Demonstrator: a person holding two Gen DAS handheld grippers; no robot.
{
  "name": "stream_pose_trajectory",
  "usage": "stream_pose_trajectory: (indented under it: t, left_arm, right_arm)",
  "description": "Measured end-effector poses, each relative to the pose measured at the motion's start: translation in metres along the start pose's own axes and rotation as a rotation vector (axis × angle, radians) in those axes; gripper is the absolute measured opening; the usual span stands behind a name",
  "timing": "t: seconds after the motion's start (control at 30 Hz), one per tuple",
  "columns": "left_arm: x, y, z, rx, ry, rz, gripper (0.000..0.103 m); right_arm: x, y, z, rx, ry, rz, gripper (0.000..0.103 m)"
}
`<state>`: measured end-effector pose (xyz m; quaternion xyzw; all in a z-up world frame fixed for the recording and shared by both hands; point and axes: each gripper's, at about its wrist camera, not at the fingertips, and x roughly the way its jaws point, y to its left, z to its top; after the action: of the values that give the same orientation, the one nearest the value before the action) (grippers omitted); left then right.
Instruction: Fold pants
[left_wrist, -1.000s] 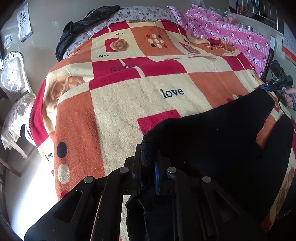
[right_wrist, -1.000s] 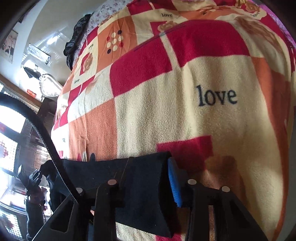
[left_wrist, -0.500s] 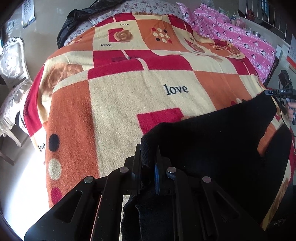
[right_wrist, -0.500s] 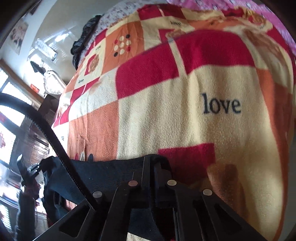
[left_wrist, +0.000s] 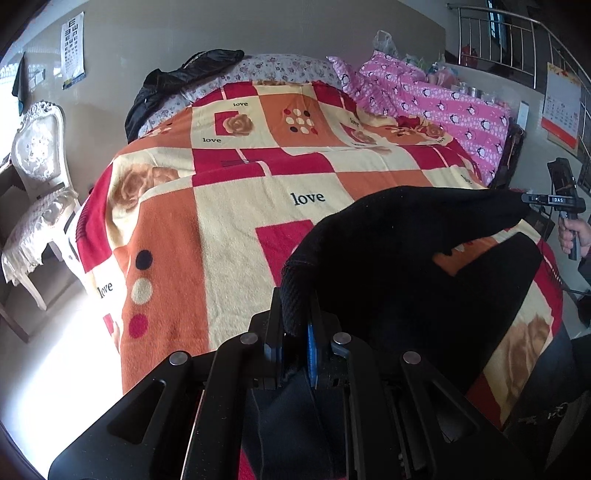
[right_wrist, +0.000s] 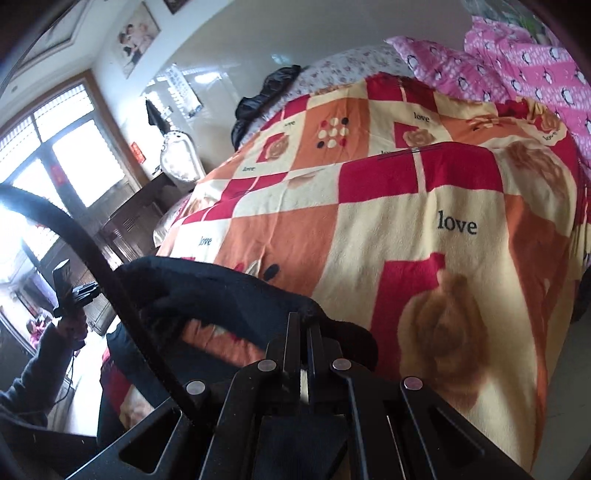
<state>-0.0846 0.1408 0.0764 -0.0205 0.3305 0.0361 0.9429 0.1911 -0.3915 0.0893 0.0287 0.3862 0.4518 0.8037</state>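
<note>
Pants hang above blanket printed "love".

Bright daylight from the window, floor blown out white, fisheye bending and dark vignette at edges

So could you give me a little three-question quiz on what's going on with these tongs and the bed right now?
1. True or false: both tongs, the left tongs and the right tongs, are clamped on the black pants.
2. Which word is printed on the patchwork fleece blanket? A) home B) love C) sleep
3. Fill in: between the tongs the pants edge is ____ the blanket, not lying flat.

Key: 1 true. 2 B. 3 lifted off; orange blanket shows under the raised edge.
</note>
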Motion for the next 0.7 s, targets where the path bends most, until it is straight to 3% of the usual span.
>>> stream_pose_trajectory:
  t: [0.37, 0.7]
  left_arm:
    - [-0.019, 0.007, -0.035, -0.070, -0.030, 0.009, 0.008]
    - [-0.022, 0.004, -0.075, -0.103, 0.003, -0.050, 0.010]
  right_arm:
    - [-0.016, 0.001, -0.041, -0.038, -0.011, 0.006, 0.002]
    - [-0.029, 0.006, -0.076, -0.071, 0.011, -0.005, 0.002]
